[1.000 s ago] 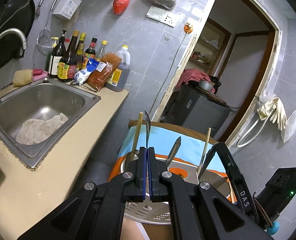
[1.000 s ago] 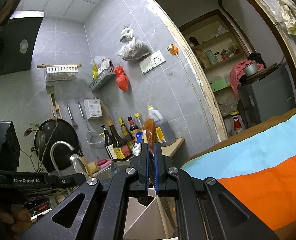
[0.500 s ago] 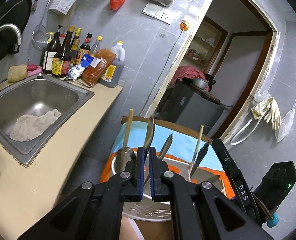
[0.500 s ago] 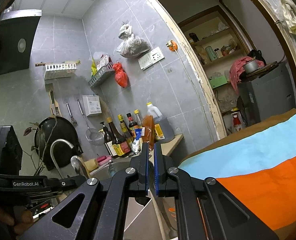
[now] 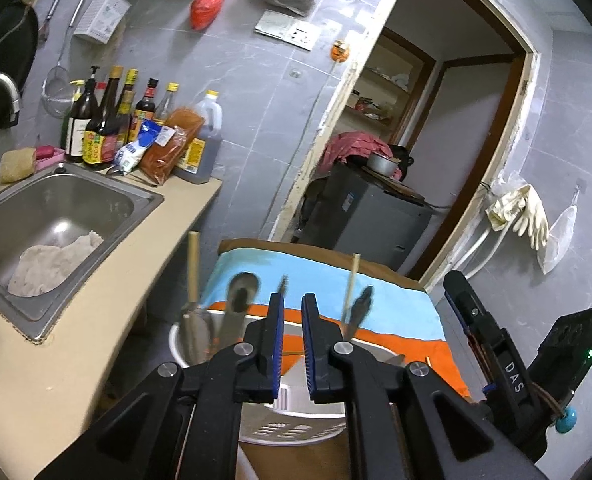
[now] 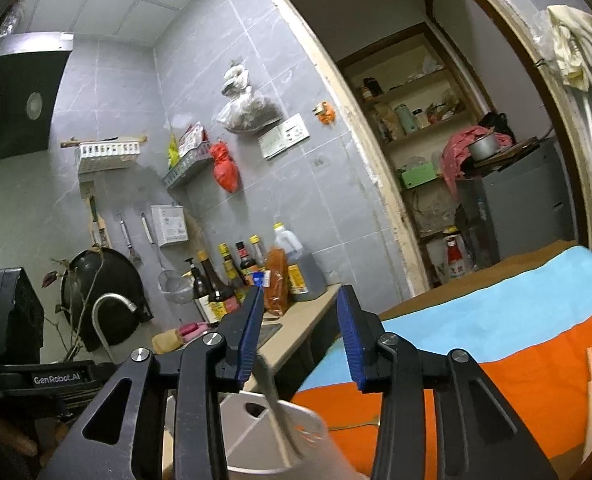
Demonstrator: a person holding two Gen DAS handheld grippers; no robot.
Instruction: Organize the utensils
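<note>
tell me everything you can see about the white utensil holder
The utensil holder is a round white plastic tub with slotted openings low in its wall and an upright white divider inside. It stands on the striped cloth beside the counter, just below both grippers. Several utensils stand in it, leaning on the rim: a wooden-handled tool, a metal spoon, and a chopstick. Neither gripper touches it.

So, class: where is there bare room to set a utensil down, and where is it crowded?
Free: the beige counter along the near side of the sink, and the striped cloth beyond the white utensil holder. Crowded: the counter's back corner behind the sink, packed with bottles and packets, and the holder itself, which is full of upright utensils.
</note>
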